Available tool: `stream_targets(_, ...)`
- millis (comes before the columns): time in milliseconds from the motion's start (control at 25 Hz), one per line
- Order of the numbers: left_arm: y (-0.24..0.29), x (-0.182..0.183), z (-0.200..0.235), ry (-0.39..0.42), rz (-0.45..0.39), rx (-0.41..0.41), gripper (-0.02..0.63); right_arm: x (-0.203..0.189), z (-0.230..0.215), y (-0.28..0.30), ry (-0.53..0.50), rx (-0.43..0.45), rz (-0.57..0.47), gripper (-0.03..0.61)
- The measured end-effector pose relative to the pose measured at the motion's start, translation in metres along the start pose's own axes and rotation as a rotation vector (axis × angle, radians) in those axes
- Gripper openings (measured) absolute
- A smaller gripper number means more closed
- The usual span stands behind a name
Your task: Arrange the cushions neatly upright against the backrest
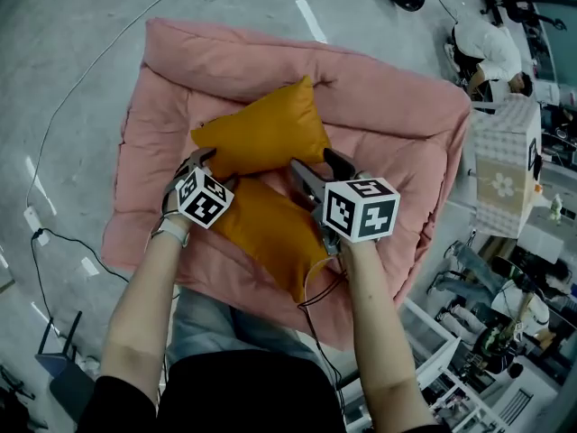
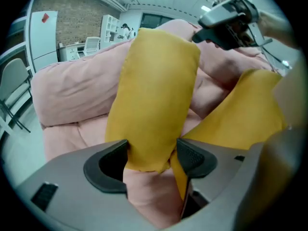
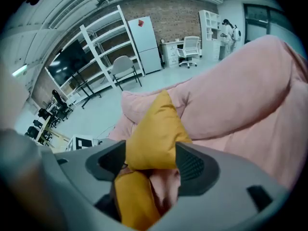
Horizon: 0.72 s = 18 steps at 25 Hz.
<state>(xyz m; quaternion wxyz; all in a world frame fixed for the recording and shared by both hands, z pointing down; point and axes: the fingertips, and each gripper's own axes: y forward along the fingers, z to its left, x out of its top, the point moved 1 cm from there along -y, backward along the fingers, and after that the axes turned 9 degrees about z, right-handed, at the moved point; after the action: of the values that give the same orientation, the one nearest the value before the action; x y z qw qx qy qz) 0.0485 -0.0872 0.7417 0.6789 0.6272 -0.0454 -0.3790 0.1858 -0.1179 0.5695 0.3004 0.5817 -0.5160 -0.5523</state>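
Two mustard cushions lie on a pink floor sofa (image 1: 153, 133). The far cushion (image 1: 261, 133) leans toward the backrest (image 1: 297, 61); the near cushion (image 1: 270, 233) lies flat in front of it. My left gripper (image 1: 209, 165) is shut on the far cushion's lower left edge (image 2: 154, 90), with both pads (image 2: 190, 155) pressing it. My right gripper (image 1: 320, 171) stands open at the far cushion's right corner (image 3: 156, 129). That corner pokes up between the jaws (image 3: 151, 162). The near cushion (image 3: 132, 201) shows below them.
The sofa's puffy side walls (image 1: 433, 161) ring the seat. A checkered box (image 1: 505, 165) stands to the right, and a person (image 1: 487, 52) crouches beyond it. A cable (image 1: 81, 79) runs over the grey floor at left. Shelves and chairs (image 3: 122, 66) stand further off.
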Motion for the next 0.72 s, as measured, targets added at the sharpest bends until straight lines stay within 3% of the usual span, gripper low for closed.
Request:
stream_targets(160,0.012,-0.007,-0.004,-0.021,0.042,-0.011,0.321,0.02,-0.038,0.016,-0.019,-0.099,-0.001,0.39)
stream_targets(400,0.021,-0.015,-0.003,-0.006,0.048,0.006,0.313,0.033,-0.059,0.061,-0.053,-0.057,0.101,0.422)
stream_targets(480,0.024,-0.019,-0.002,-0.04,0.05,-0.006,0.307,0.029,-0.057,0.07,-0.019,0.011,0.134,0.409)
stream_targets(560,0.026,-0.019,0.003,-0.081,0.042,-0.017,0.276,0.027,-0.051,0.071,0.003,0.052,0.157,0.34)
stream_targets(720,0.024,-0.011,0.012,-0.079,0.038,-0.001,0.264,0.028,-0.038,0.05,0.039,0.039,0.124,0.267)
